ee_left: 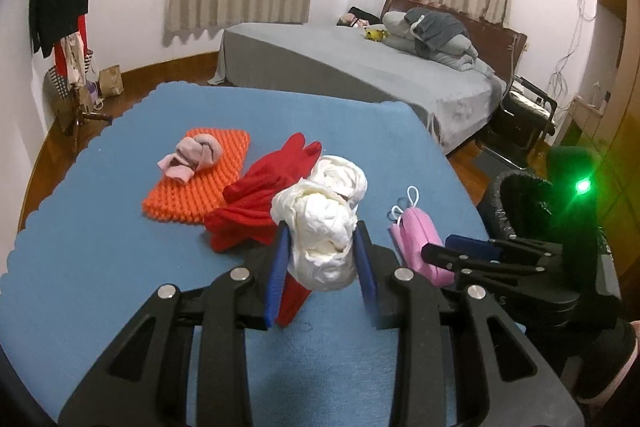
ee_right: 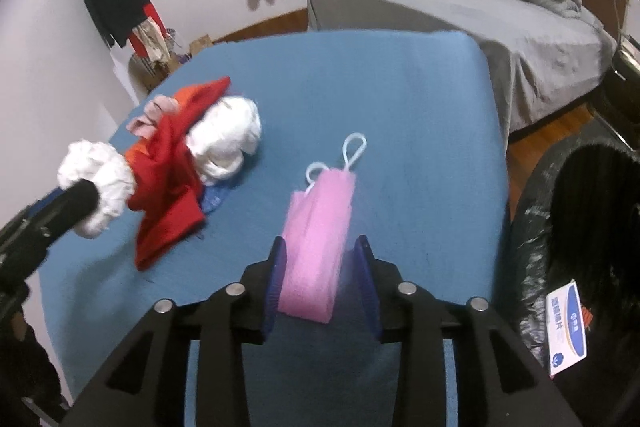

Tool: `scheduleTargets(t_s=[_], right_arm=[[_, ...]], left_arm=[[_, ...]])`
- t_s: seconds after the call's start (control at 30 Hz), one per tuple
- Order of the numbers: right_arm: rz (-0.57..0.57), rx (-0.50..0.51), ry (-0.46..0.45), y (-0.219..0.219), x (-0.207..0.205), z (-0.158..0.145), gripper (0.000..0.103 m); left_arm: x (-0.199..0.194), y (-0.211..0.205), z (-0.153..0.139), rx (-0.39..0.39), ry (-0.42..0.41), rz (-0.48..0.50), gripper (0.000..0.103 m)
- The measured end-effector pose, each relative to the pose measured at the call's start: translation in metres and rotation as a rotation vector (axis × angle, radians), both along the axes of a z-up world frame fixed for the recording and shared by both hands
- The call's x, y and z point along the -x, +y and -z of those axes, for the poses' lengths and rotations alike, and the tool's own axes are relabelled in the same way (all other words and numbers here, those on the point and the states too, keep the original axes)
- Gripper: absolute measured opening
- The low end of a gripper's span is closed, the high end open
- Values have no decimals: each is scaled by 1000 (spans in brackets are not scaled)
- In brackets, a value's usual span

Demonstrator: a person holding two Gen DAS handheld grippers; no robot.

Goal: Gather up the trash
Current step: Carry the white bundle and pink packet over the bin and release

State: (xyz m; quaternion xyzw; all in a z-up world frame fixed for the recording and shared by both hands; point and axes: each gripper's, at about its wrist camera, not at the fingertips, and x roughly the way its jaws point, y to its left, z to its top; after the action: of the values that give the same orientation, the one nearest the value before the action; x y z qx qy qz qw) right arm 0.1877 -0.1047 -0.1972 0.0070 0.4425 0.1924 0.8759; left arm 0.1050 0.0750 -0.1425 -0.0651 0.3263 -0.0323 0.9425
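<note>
Right now the left claw [ee_left: 322, 259] is clenched on a white wad of tissue [ee_left: 320, 227], held above the blue table [ee_left: 120, 267]. Right claw [ee_right: 322, 283] sits released w/ the pink mask [ee_right: 316, 243] between its pads, not pinched. Both look light, soft, crushable; grab mid-body, not the ear loops. Bin [ee_right: 540, 227] is just beside the table edge, approx. right of the mask.

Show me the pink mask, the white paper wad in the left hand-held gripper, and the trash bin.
pink mask [ee_right: 316, 247], right wrist view, middle of its body
white paper wad [ee_left: 324, 239], left wrist view, its centre
trash bin [ee_right: 536, 227], right wrist view, bag-lined rim
</note>
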Motion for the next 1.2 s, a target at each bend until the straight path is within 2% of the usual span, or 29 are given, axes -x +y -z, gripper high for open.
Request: scheduleTargets(t_s=[0.03, 0.1, 0.23, 0.43, 0.77, 0.97, 1.2], right_arm=[[-10, -5, 8, 1, -1, 3, 34], [-37, -19, 15, 3, 0, 3, 20], [-72, -57, 9, 4, 4, -6, 8], [-64, -123, -22, -11, 17, -30, 7], [-5, -114, -149, -44, 41, -79, 7], [63, -101, -208, -80, 52, -102, 7], [173, -93, -228, -129, 63, -108, 7]], left_arm=[[0, 0, 1, -2, 2, -1, 31], [-1, 1, 1, -5, 4, -4, 31], [-1, 1, -2, -7, 0, -5, 31], [0, -6, -12, -5, -22, 9, 31], [-4, -38, -34, -1, -76, 73, 31], [-8, -74, -44, 13, -99, 155, 31], [-11, -130, -50, 33, -119, 286, 31]])
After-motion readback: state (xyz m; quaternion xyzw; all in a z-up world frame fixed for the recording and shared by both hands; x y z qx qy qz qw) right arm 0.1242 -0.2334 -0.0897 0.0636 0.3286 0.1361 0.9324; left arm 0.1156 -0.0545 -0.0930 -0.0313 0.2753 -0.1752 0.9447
